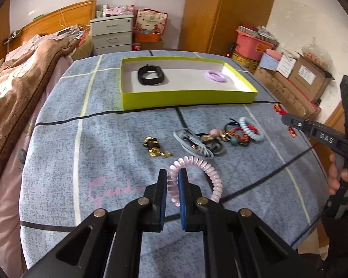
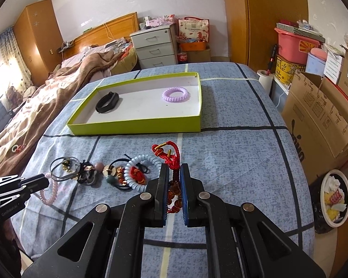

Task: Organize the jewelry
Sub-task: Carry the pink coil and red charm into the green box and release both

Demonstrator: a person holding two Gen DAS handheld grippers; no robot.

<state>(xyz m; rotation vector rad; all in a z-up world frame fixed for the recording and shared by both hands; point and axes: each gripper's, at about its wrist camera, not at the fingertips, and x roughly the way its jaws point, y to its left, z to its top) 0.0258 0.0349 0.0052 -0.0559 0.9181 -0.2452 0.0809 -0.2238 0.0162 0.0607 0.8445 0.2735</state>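
My left gripper (image 1: 173,176) is shut on a pink spiral hair tie (image 1: 204,171) and holds it just above the blue bedspread. My right gripper (image 2: 174,171) is shut on a red knotted cord bracelet (image 2: 171,156) with brown beads. A yellow-green tray (image 1: 185,98) lies further back on the bed; it holds a black band (image 1: 151,74) and a purple spiral hair tie (image 1: 216,76). The tray (image 2: 136,125) shows in the right wrist view too. A pile of hair ties and beads (image 1: 229,136) lies between the grippers. A gold clasp (image 1: 155,147) lies apart on its left.
A brown blanket (image 1: 20,88) covers the bed's left side. Cardboard boxes (image 2: 317,115) and a pink tub (image 2: 292,46) stand right of the bed, a grey drawer unit (image 2: 155,46) behind it. A bin (image 2: 335,199) sits on the floor at right.
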